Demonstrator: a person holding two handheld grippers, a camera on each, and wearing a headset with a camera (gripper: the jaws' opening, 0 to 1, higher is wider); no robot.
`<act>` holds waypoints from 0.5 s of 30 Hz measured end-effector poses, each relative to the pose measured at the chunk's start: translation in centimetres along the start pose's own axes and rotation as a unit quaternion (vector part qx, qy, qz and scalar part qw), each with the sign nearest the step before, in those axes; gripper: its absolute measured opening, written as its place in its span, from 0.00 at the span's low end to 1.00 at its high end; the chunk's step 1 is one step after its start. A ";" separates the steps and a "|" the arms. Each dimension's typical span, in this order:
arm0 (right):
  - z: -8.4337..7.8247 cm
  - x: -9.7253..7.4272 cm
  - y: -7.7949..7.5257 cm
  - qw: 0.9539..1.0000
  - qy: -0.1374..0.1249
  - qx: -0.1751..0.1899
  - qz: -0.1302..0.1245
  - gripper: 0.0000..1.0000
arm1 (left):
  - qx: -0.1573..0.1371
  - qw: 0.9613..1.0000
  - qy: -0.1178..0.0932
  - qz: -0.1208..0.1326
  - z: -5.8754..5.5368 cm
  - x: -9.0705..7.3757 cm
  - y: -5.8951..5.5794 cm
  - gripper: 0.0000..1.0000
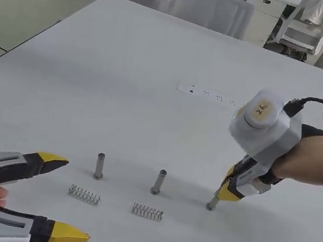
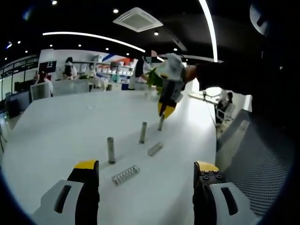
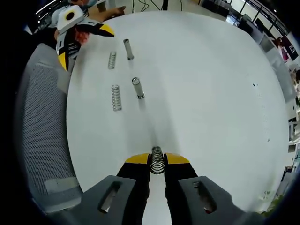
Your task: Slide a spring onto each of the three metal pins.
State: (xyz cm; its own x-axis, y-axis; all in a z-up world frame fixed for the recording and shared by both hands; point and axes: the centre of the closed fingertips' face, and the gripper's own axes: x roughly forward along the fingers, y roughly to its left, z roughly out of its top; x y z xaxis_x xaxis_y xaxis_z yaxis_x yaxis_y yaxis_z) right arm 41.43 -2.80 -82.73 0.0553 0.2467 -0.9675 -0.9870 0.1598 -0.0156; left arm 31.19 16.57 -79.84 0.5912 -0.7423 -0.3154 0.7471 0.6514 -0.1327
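- On the white table (image 1: 156,82) three pins stand upright in a row: left pin (image 1: 100,166), middle pin (image 1: 158,182), right pin (image 1: 212,203).
- Right gripper (image 1: 228,190) has its jaws closed on the held spring (image 3: 157,160), directly over the right pin.
- Left spring (image 1: 84,194) and middle spring (image 1: 147,212) lie loose at 6 o'clock of their pins.
- Left gripper (image 1: 75,200), at 8 o'clock, has its jaws wide apart and holds nothing.

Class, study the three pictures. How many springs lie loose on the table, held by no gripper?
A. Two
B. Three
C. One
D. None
A: in the head view one spring lies on the table in front of the left pin and another spring in front of the middle pin, while the third spring is clamped in the right gripper.
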 end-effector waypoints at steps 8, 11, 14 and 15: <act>-0.6 1.4 0.1 1.000 0.008 0.006 0.004 0.08 | 0.000 1.000 0.001 0.000 0.0 0.0 0.0 0.79; -0.7 2.0 0.3 1.000 0.013 0.005 0.005 0.08 | 0.001 1.000 0.002 0.000 0.0 0.0 0.0 0.78; -0.8 2.6 0.5 1.000 0.019 0.000 0.004 0.09 | 0.001 1.000 0.002 -0.001 0.0 0.1 -0.1 0.78; -0.8 2.7 0.5 1.000 0.019 -0.001 0.003 0.09 | 0.001 1.000 0.002 -0.001 0.0 0.1 -0.1 0.78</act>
State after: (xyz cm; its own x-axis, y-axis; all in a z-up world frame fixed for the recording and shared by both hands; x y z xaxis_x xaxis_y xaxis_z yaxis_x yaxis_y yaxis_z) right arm 40.97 -2.81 -85.56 0.0428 0.2106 -0.9766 -0.9875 0.1571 -0.0094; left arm 31.15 16.45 -79.86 0.5889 -0.7425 -0.3192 0.7484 0.6501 -0.1312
